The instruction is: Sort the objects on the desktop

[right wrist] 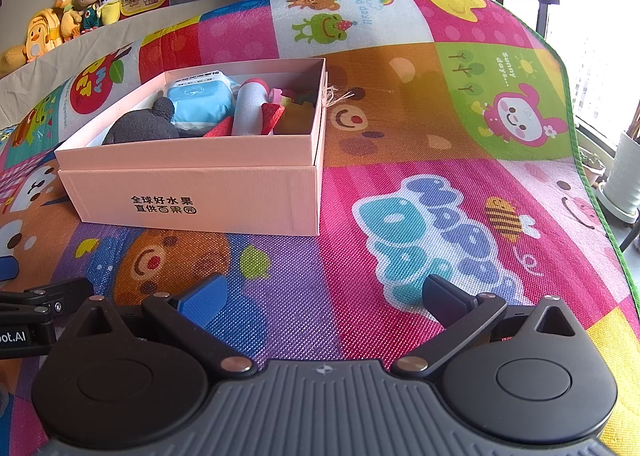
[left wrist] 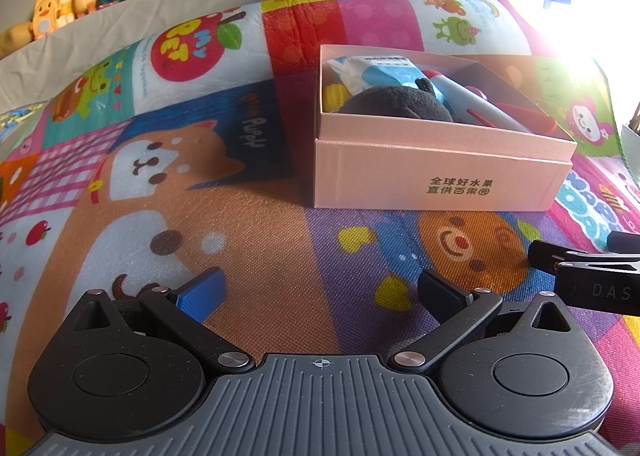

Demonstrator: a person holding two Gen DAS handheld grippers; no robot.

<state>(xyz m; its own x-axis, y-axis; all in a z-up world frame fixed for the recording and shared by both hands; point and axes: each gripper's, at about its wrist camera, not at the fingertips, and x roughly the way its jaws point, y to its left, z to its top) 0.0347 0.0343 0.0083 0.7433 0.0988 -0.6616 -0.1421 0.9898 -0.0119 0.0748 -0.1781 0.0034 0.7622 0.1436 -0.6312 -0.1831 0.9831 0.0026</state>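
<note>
Item: pink cardboard box (right wrist: 192, 192), set on the patterned play mat (right wrist: 400, 256), at 11 o'clock from the right hand-held gripper (right wrist: 324, 300) and at 1 o'clock from the left hand-held gripper (left wrist: 320, 292). Both hand-held grippers are held wide apart and empty, low over the mat; nothing loose is seen on the mat near them.

Contents, as packed:
- Dark grey plush toy (right wrist: 140, 124), at the box's 8 o'clock corner. Judged soft, light and compressible; best taken across the body.
- Blue-and-white tissue pack (right wrist: 200, 104), at the rear. Judged light, yielding and slightly slippery in its film; to be pinched across the short side.
- White foam roll (right wrist: 250, 108) with red foam pieces (right wrist: 272, 116). Judged very light and easily dented; gentle closing is advised.
- Small coloured blocks (right wrist: 288, 96) at the 3 o'clock end; kind cannot be told.

Writing: the box front is printed "全球好水果 直供百果园". On the mat, "PUPPY", "Sunny day" and "good day!!" are read. The tissue label is too small to read.
</note>
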